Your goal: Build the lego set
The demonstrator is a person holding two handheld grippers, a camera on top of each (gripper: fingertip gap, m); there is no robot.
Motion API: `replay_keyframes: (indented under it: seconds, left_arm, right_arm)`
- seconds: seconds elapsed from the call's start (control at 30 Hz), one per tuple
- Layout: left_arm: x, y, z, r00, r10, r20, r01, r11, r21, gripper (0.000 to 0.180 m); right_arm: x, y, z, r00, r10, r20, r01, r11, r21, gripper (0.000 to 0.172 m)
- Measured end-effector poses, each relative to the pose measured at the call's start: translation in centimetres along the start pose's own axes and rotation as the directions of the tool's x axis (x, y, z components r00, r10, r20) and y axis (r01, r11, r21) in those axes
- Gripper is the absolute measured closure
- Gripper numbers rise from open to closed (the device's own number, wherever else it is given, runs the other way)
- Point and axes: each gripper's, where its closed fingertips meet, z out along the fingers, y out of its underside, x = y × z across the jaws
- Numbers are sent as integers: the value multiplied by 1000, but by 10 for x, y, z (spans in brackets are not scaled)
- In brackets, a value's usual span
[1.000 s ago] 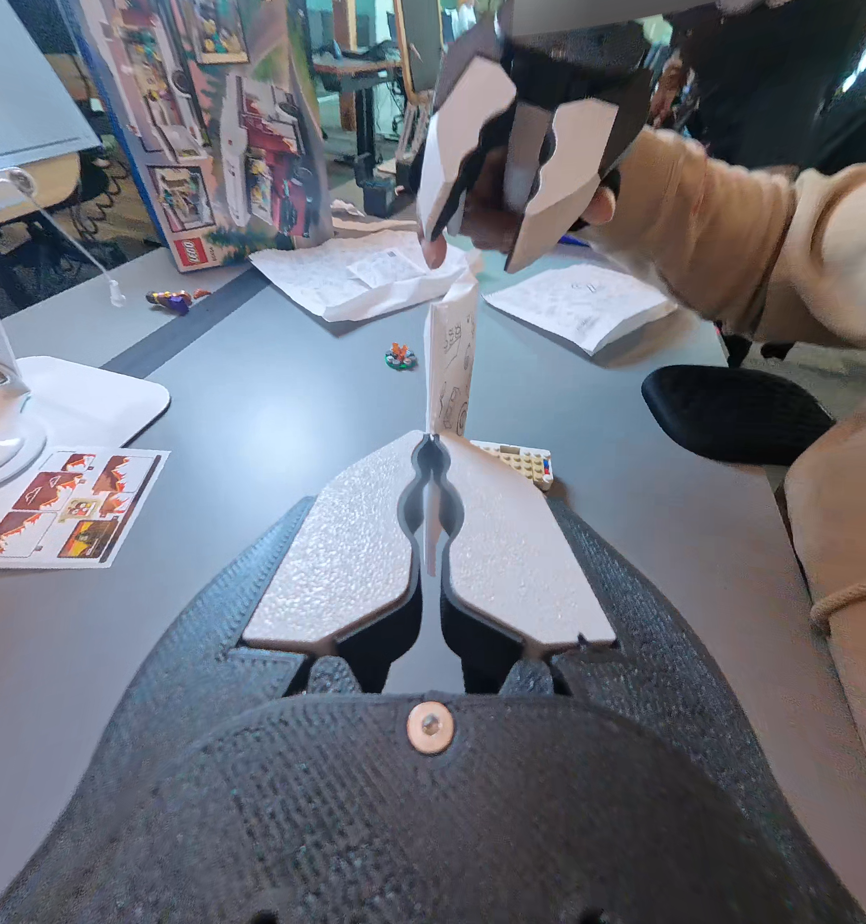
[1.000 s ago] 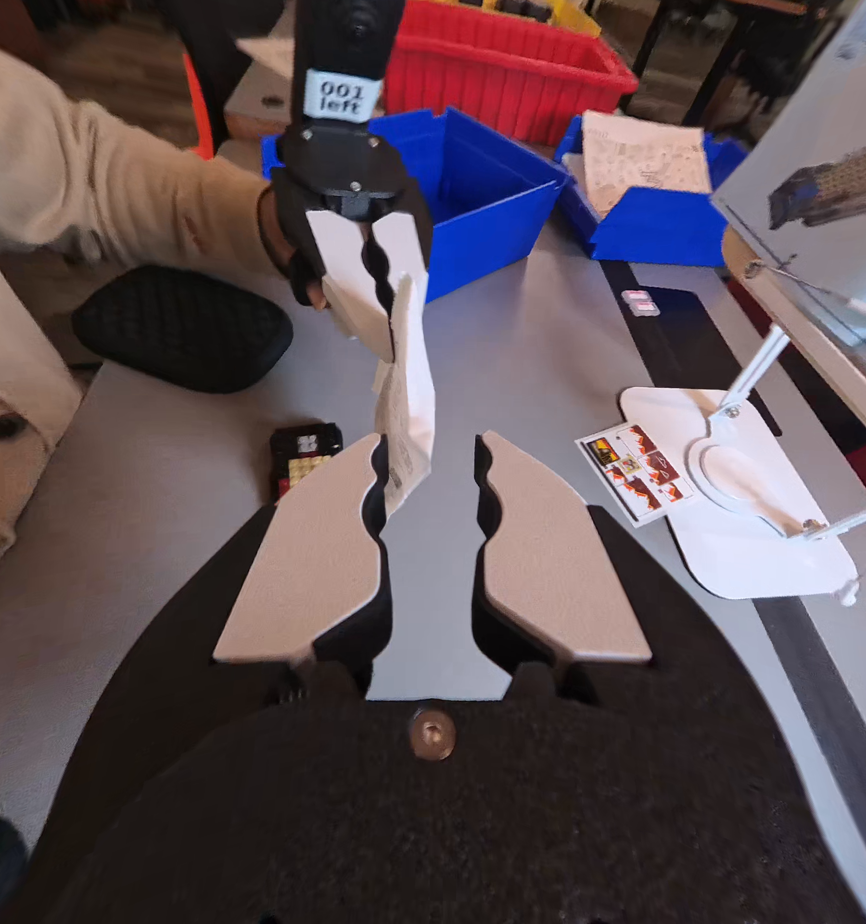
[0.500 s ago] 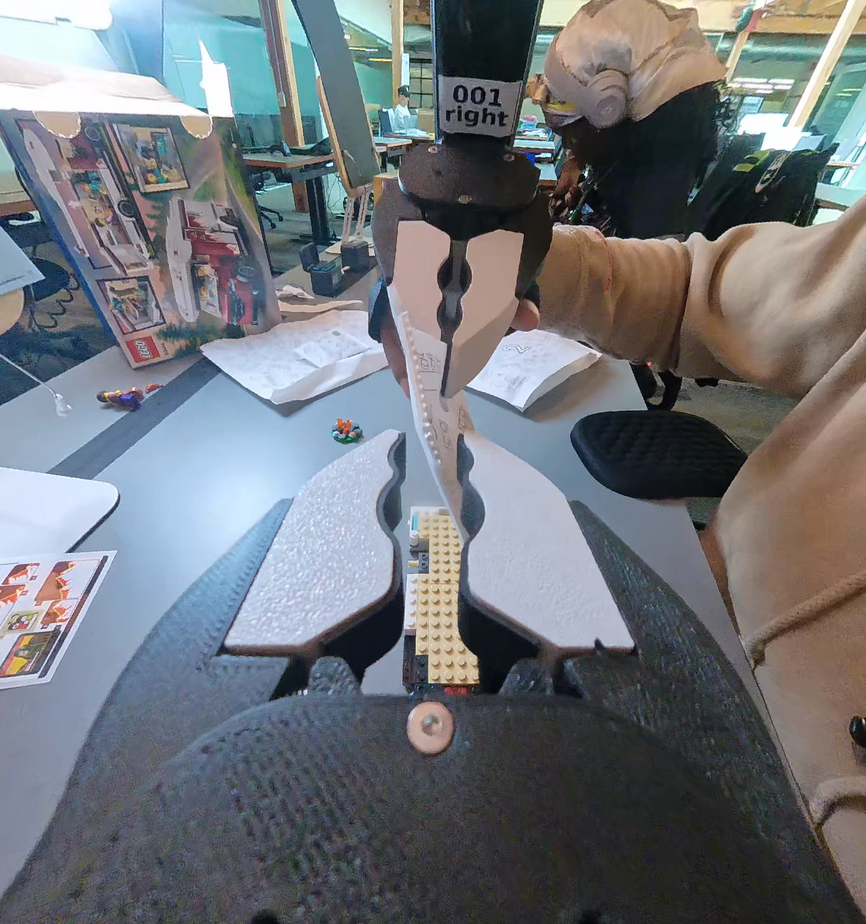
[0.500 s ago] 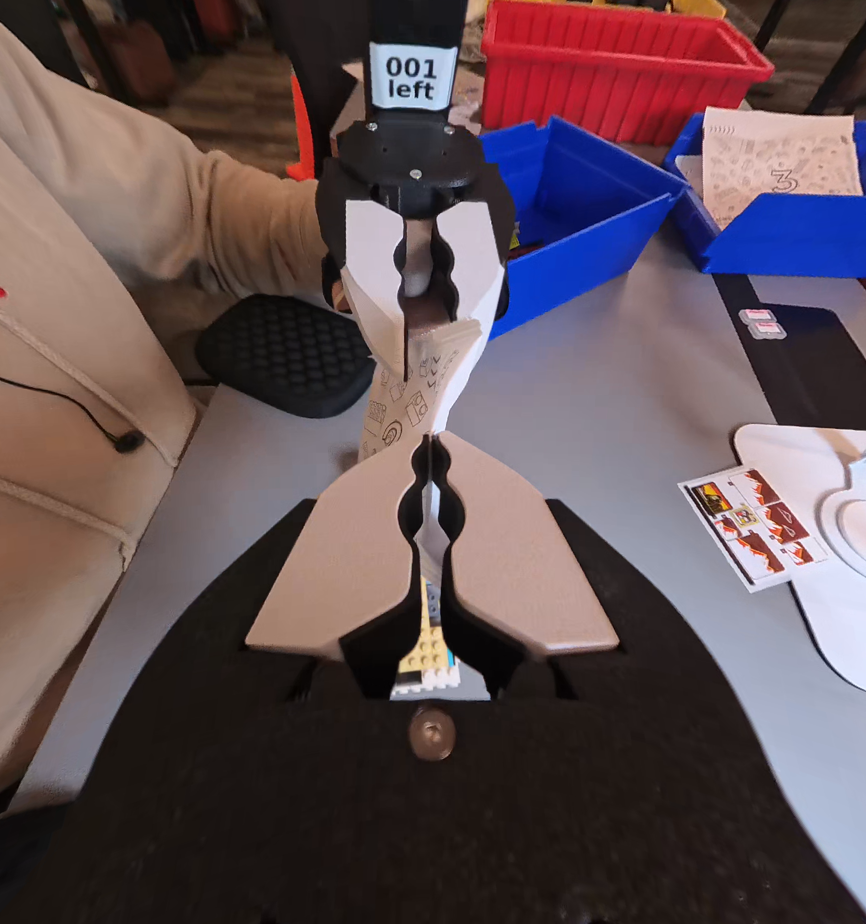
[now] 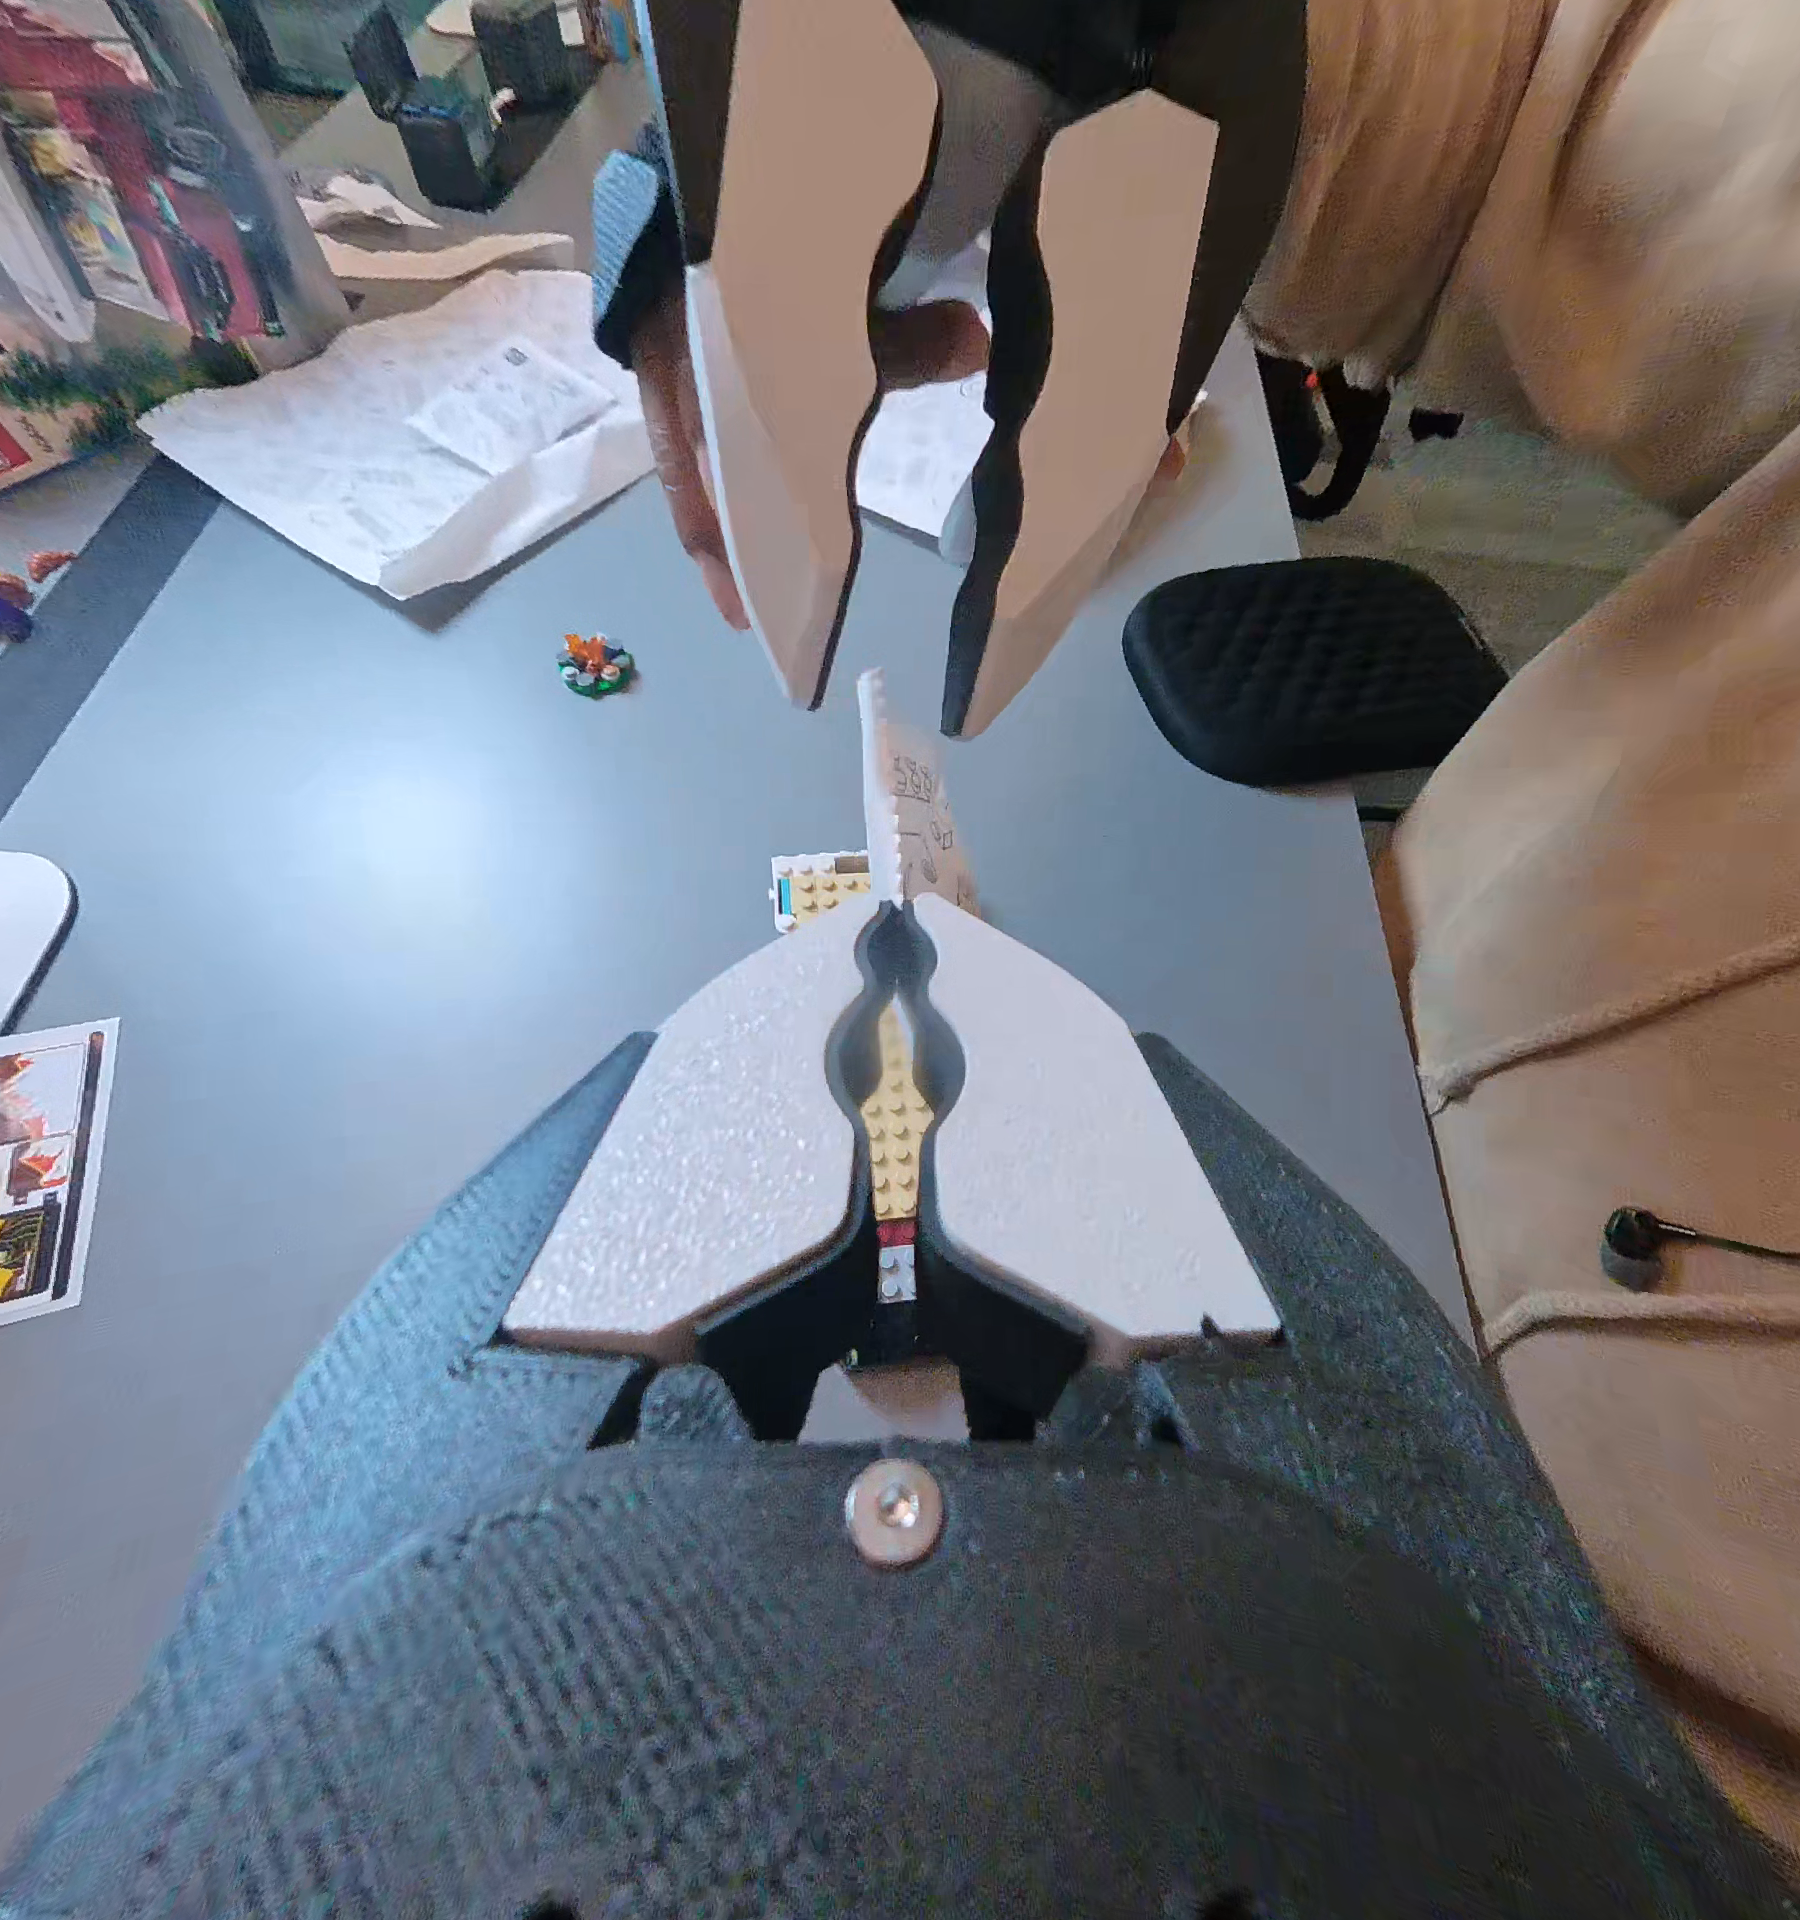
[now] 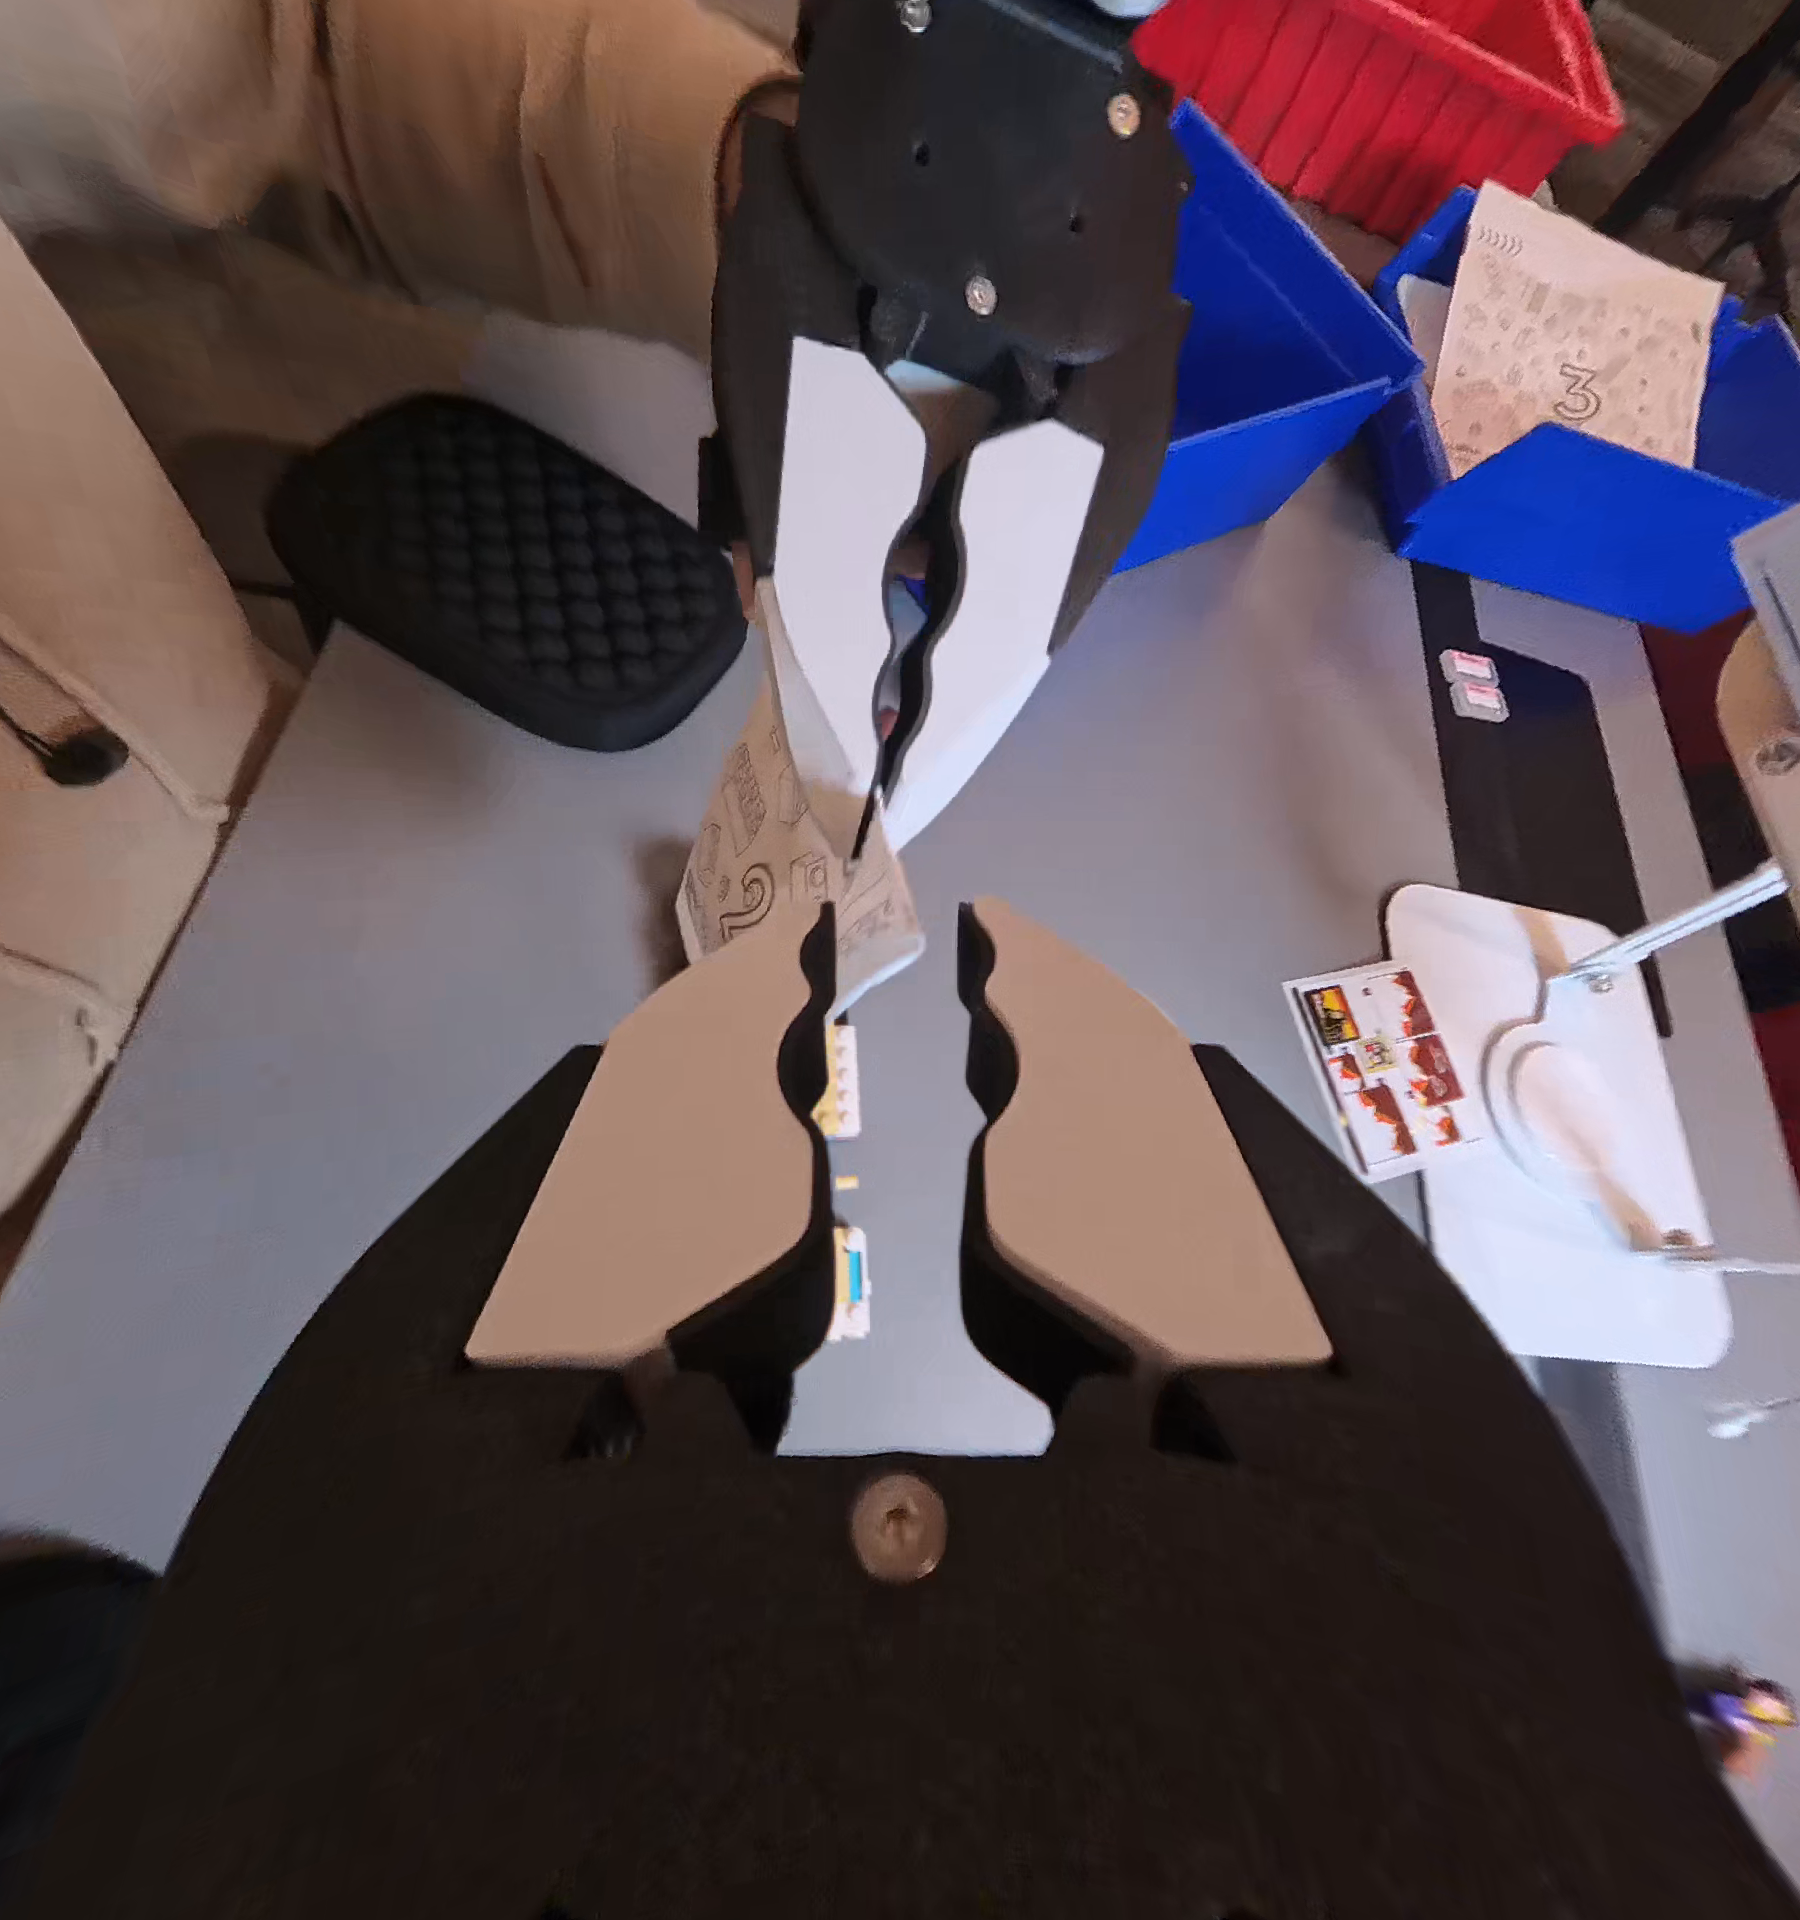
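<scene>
My left gripper point(image 5: 898, 912) is shut on the edge of a small printed paper bag point(image 5: 901, 800), which sticks up from its tips above the grey table point(image 5: 356, 883). My right gripper point(image 5: 880, 717) hangs open just above the bag's top edge. In the right wrist view my right gripper point(image 6: 891, 920) is open. The bag point(image 6: 761, 873) hangs from the shut left gripper point(image 6: 865, 831), beside my right gripper's left fingertip point(image 6: 818, 935) and not pinched by it. A tan and white brick build point(image 5: 896, 1143) lies on the table under both grippers and also shows in the right wrist view point(image 6: 844, 1081).
A toy set box point(image 5: 127, 208), flattened paper bags point(image 5: 408, 436), a small campfire build point(image 5: 595, 665) and a sticker sheet point(image 5: 13, 1174) lie to the left. A black armrest point(image 5: 1311, 665) sits at the table edge. Blue bins point(image 6: 1280, 343), a red bin point(image 6: 1395, 94) and a white stand base point(image 6: 1561, 1143) are also there. The tips of both grippers are at nearly the same place.
Half a second ago my right gripper was shut on the bag and my left was open around it. Now my left has shut on the bag's edge and my right has opened and let go.
</scene>
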Motion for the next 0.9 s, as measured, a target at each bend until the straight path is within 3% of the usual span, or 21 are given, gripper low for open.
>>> replay_keyframes:
  seconds: [0.1,0.17,0.33,0.9]
  left_arm:
    - [8,-2,5,999,34,-21,-35,998,-57,180]
    - [7,0,5,998,60,-11,-61,994,-96,180]
    - [11,-5,-3,998,57,12,-57,998,-2,178]
    - [13,-9,-7,993,92,69,-91,996,-11,178]
  right_arm:
    - [-4,0,11,994,-103,46,108,985,-134,151]
    - [-11,0,17,985,-151,86,164,972,-170,171]
    - [-11,-10,15,989,-140,56,145,984,-105,171]
    - [-14,-13,10,994,-102,40,106,990,-92,171]
